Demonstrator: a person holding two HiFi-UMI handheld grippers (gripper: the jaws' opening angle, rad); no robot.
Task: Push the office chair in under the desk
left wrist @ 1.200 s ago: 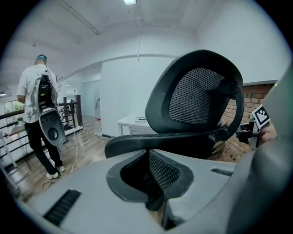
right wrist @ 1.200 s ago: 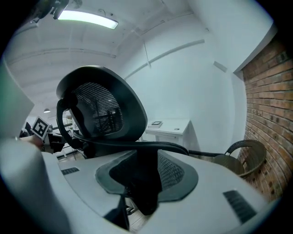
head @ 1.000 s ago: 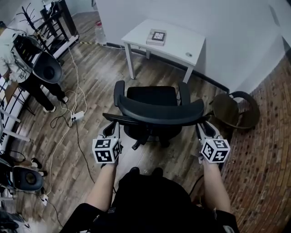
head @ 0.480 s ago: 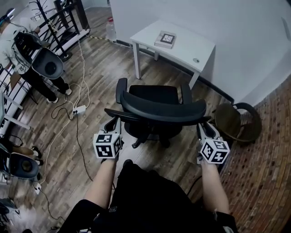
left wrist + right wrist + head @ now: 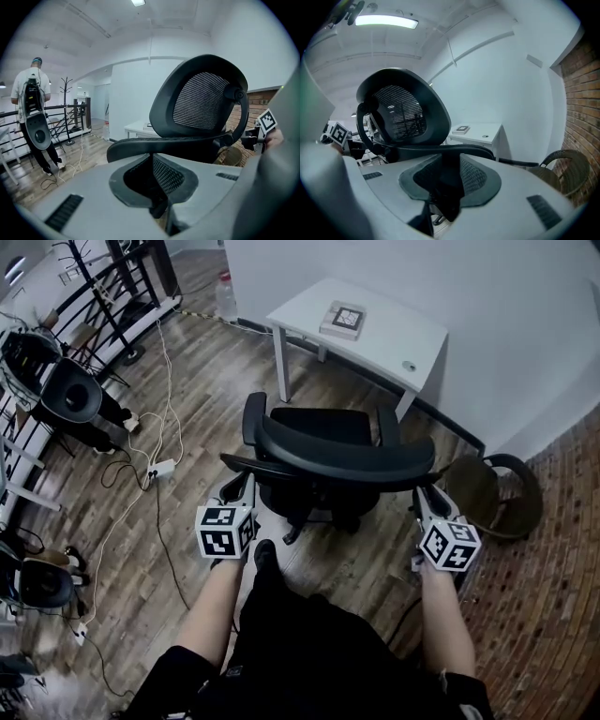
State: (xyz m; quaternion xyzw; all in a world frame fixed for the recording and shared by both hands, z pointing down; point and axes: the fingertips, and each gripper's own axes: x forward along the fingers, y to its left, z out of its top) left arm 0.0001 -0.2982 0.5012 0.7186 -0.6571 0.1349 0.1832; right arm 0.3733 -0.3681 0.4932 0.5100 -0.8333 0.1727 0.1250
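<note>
- The office chair (image 5: 342, 457) stands on the wooden floor (image 5: 187, 427), its back to the person and its seat facing the white table (image 5: 375, 343). It is short of the table's near edge and no part of it is under yet.
- The left gripper (image 5: 246, 486) is clamped on the left end of the black bar across the chair's back. Its own view shows that bar running into the mouth of the jaws.
- The right gripper (image 5: 420, 495) holds the bar's right end. Its jaws have just been closing, with the dark frame between them.
- Likeliest trouble: the armrests (image 5: 251, 420) look about as wide apart as the gap between the table's front legs (image 5: 281, 367). A push slightly off line could drive an armrest into a leg or under the near edge and stop the chair.
- Uneven force from the two grippers would swivel the seat or turn the castors, skewing the chair towards the wicker chair (image 5: 492, 486) near its right side.
- A hard knock could shift the light table and slide the small box (image 5: 342, 320) lying near its far edge.
- The person's foot (image 5: 265, 554) is close behind the base. A castor could catch it.
- The cables (image 5: 161, 442) lie well to the left, a risk only if the chair veers far.
</note>
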